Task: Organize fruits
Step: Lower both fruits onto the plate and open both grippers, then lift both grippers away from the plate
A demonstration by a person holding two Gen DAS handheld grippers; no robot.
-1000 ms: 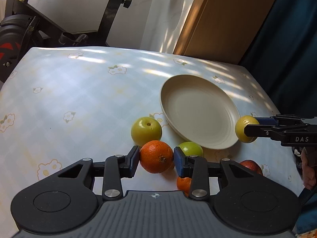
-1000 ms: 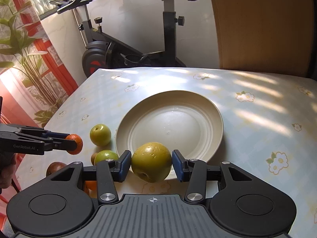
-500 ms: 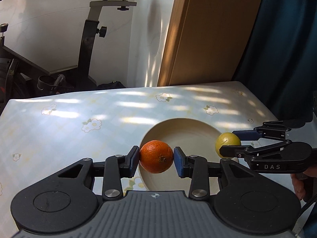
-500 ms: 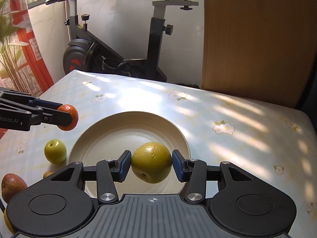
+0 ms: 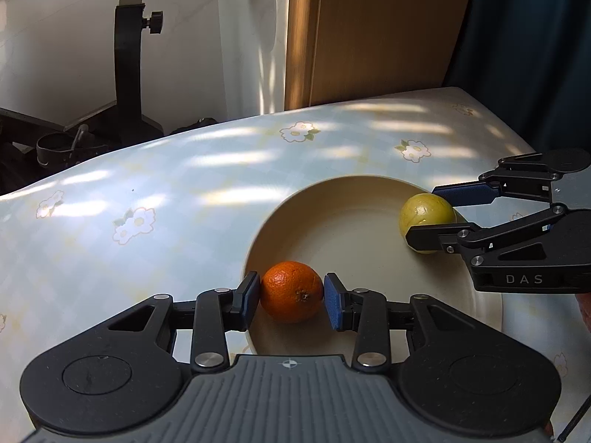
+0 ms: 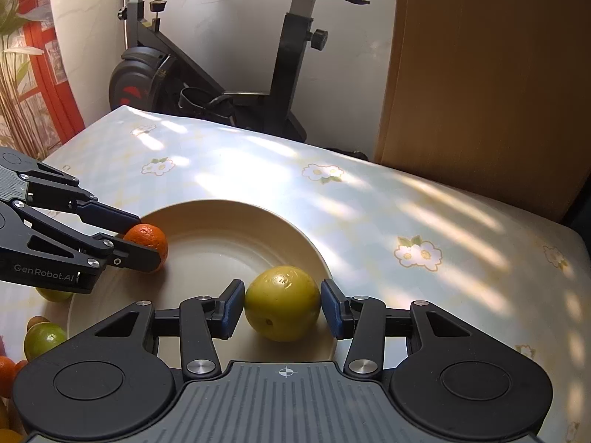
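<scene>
The jaws of the left gripper [image 5: 291, 301] are closed on an orange [image 5: 292, 291], blue pads pressed to its two sides; the fruit sits low over the near-left part of the cream plate [image 5: 343, 243], whether resting on it or just above cannot be told. The jaws of the right gripper [image 6: 282, 308] are likewise closed on a yellow-green round fruit [image 6: 282, 302], held at the plate's right edge. The plate stands on a surface [image 6: 369, 199] covered by a pale flowered cloth. Beside the plate's left rim, several fruits remain unsorted: a green one [image 6: 44, 337], an orange one [image 6: 6, 371] and another green one partly hidden under the left gripper. Progress is judged early: two fruits are at the plate but not yet released, and no other fruit lies in it. Compared with a second earlier, both grippers have travelled from the fruit cluster and plate edge to positions over the plate and have descended, with grips unchanged. An exercise bike [image 6: 207, 74] stands behind.
</scene>
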